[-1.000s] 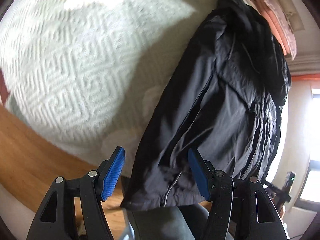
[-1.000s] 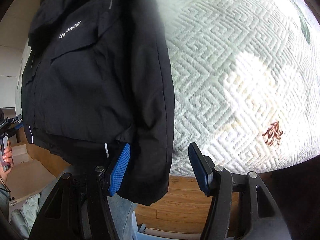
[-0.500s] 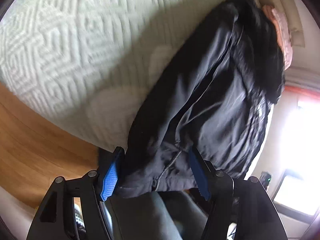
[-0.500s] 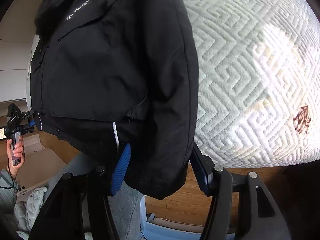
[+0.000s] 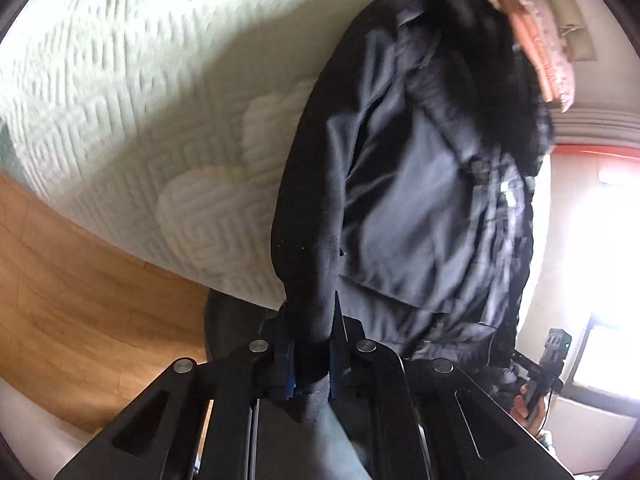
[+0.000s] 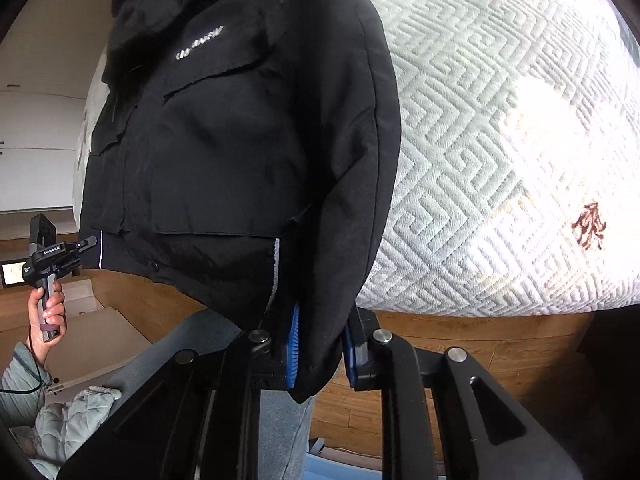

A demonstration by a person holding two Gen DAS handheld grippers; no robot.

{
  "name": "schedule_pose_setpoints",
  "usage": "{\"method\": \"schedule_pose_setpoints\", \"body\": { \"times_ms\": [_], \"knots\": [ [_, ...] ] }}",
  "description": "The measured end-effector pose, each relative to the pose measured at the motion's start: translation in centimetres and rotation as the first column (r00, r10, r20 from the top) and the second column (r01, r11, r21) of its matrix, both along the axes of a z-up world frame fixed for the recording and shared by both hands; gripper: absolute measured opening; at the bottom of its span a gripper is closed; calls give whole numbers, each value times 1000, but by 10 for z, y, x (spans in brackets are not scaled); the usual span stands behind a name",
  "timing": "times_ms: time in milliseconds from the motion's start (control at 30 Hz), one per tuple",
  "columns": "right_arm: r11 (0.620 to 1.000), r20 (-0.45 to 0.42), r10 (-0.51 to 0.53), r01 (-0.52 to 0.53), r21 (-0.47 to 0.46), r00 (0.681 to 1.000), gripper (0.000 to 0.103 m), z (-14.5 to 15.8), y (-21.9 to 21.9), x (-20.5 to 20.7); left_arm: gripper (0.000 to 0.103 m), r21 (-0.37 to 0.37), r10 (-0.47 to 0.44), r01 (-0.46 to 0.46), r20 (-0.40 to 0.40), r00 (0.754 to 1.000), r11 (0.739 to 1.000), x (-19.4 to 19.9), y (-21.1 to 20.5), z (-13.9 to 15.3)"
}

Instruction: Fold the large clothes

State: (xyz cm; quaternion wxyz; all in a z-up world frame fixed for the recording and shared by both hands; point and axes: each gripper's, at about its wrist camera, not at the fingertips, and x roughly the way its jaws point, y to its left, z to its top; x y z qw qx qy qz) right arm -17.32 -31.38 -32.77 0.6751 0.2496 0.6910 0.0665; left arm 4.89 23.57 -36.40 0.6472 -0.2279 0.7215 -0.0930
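A black jacket (image 5: 400, 200) lies on a pale green quilted bed cover (image 5: 140, 100), its hem hanging over the near edge. My left gripper (image 5: 310, 344) is shut on the cuff of one sleeve (image 5: 308, 240). In the right wrist view the jacket (image 6: 240, 140) shows its chest logo and flap pockets. The jaws of my right gripper (image 6: 320, 344) are closing, and both blue pads press on the other sleeve's cuff (image 6: 352, 220). At that view's far left a hand (image 6: 48, 312) holds the other gripper's handle by the far hem corner.
Wooden floor (image 5: 80, 300) runs below the bed's edge. Pink folded bedding (image 5: 540, 40) lies past the jacket's collar, near a bright window. Cardboard boxes (image 6: 92, 320) and a pale quilted garment (image 6: 72, 412) sit on the floor at left. The bed cover (image 6: 500, 140) stretches right.
Both grippers went from open around the sleeve cuffs to closed on them. Each has drawn nearer the jacket and lifted a little, with the cuffs bunched between the pads.
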Motion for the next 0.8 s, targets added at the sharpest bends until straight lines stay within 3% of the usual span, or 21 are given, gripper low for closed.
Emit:
{"method": "schedule_pose_setpoints", "body": {
  "times_ms": [433,600,800],
  "knots": [
    [998,106,44,-38,-53,993,15,92,-5,36,10,-76,-1,11,130,992,997,49,-17,82],
    [995,159,67,-55,-84,985,14,113,-11,55,10,-74,14,0,190,982,997,73,-18,111],
    [998,198,27,-16,-58,980,13,139,-26,76,10,-100,42,-16,264,964,995,106,-20,150]
  ]
}}
